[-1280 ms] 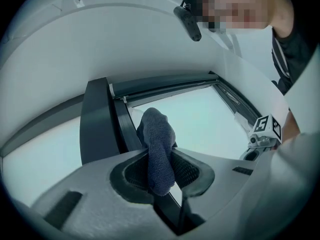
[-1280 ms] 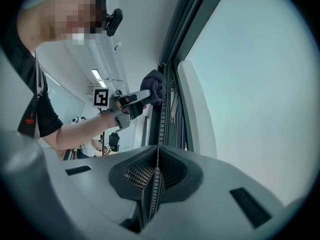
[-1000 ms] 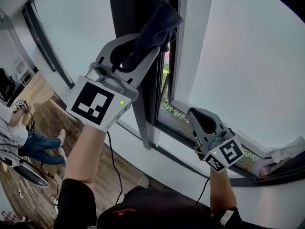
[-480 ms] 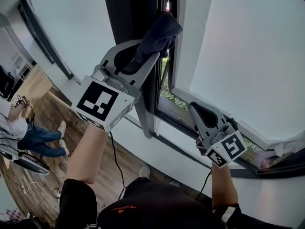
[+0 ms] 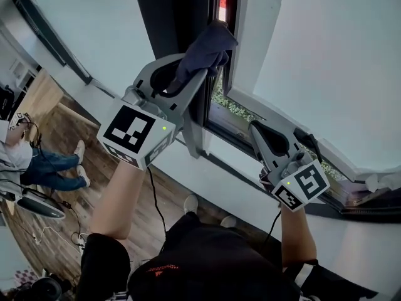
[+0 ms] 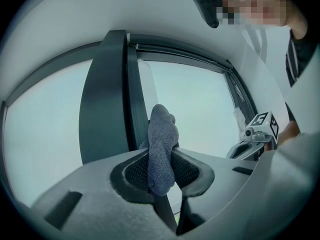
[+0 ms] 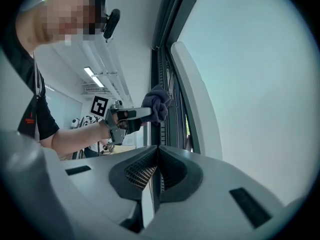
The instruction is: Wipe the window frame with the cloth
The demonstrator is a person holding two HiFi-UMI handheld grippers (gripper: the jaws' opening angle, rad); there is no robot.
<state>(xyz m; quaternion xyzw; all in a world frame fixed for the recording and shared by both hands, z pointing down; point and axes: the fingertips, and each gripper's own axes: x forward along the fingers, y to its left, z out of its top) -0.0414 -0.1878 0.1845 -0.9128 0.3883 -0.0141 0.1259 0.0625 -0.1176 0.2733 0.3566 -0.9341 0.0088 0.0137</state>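
A dark grey cloth (image 5: pixel 208 50) (image 6: pixel 161 146) (image 7: pixel 157 105) is pinched in my left gripper (image 5: pixel 199 68) (image 6: pixel 163 160), which is shut on it. The cloth's bunched end presses against the dark vertical window frame (image 5: pixel 182 17) (image 6: pixel 107 94) beside the open sash gap. My right gripper (image 5: pixel 263 133) (image 7: pixel 156 163) is lower and to the right, near the white sash's bottom corner (image 5: pixel 241 99). Its jaws are shut with nothing between them.
The white sash (image 5: pixel 263 36) (image 7: pixel 197 104) stands ajar, with greenery showing through the gap (image 5: pixel 233 106). A dark handle (image 5: pixel 310 144) lies on the lower frame near my right gripper. A wooden floor (image 5: pixel 56 143) and a seated person (image 5: pixel 25 162) lie far below left.
The view has shifted slightly. My left gripper with the cloth has edged a little up along the dark frame. My right gripper has stayed near the sash's lower corner.
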